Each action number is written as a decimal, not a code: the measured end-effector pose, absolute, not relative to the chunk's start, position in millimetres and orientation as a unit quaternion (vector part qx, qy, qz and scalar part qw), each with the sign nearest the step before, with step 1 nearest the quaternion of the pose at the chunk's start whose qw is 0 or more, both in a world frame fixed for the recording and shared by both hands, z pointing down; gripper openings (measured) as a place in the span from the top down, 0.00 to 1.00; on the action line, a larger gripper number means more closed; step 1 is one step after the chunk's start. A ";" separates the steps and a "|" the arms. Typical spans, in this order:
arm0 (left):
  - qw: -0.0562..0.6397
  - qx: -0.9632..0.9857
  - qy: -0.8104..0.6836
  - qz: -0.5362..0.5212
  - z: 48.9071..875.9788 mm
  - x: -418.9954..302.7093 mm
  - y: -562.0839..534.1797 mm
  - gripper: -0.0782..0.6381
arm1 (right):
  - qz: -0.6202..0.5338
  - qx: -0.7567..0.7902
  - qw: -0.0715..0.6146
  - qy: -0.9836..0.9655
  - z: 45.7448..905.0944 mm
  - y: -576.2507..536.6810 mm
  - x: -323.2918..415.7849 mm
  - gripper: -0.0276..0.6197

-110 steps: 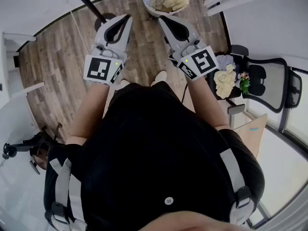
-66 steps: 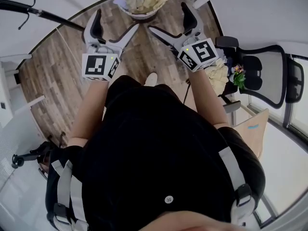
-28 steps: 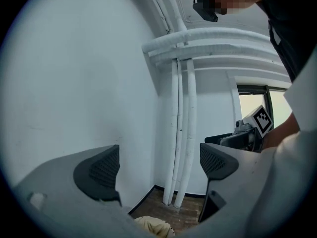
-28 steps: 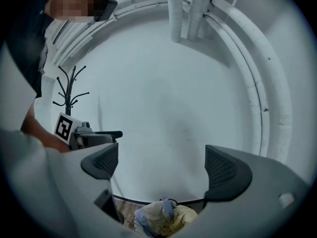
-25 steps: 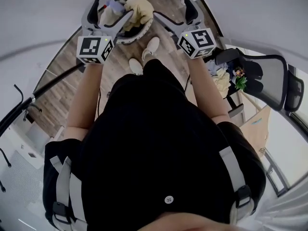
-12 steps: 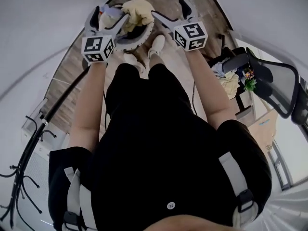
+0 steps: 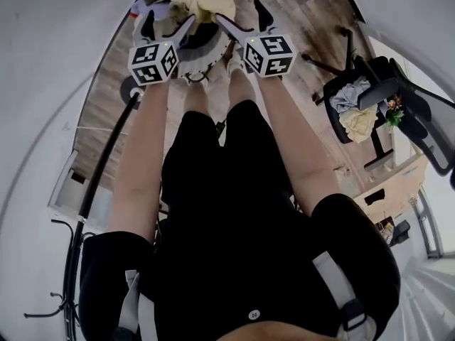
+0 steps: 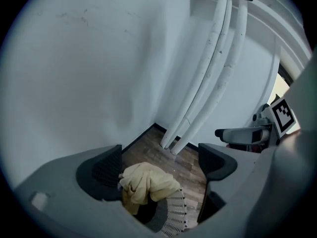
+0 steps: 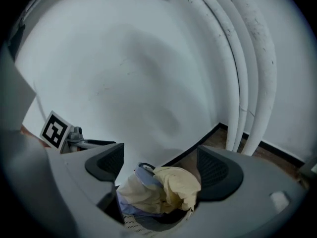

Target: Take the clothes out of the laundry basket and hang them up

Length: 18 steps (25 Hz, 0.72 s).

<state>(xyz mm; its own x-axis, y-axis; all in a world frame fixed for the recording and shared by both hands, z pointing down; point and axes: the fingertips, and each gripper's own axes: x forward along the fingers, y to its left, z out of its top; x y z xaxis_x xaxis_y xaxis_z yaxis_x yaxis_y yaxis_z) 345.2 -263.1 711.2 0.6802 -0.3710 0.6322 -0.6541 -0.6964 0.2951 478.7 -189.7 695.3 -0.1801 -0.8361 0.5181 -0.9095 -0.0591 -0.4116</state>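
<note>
Between the jaws of the left gripper [image 8: 161, 165], which stand wide apart and press on nothing, the left gripper view looks down on the laundry basket [image 8: 173, 213], with a crumpled yellow garment [image 8: 147, 182] heaped above its rim. The right gripper [image 9: 161, 167] grips nothing either: its jaws are spread, though they have just been closing a little, and only air lies between them. Below them is the heap, where a pale blue garment [image 9: 141, 171] lies against the yellow one. Neither gripper touches the clothes. Only a sliver of the basket's white perforated wall shows in each gripper view. Its lower part is cut off by the gripper bodies, and the heap hides its inside, so the number of garments cannot be told. The head view shows both grippers above the basket, whose near side is covered by the person's legs. It stands on the wooden floor [image 7: 313, 20] close to the wall and the white pipes [image 8: 208, 83]. Off to the right, an office chair [image 7: 405, 105] carries a small pile of clothes [image 7: 355, 112], too small to make out. A black pole [image 7: 106, 155] runs down the left.
</note>
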 end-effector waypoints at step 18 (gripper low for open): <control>0.324 0.825 -0.279 0.370 928.9 353.4 -262.8 0.25 | 0.499 0.695 0.046 -0.515 928.1 -177.7 473.6 0.32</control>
<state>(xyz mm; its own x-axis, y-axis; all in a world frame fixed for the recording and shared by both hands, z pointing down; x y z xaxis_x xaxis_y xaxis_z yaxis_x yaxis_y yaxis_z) 353.4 -262.8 928.9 0.5707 -0.2195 0.7913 -0.6998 -0.6342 0.3287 473.6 -177.7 928.1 -0.0285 -0.6705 0.7414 -0.7627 -0.4648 -0.4497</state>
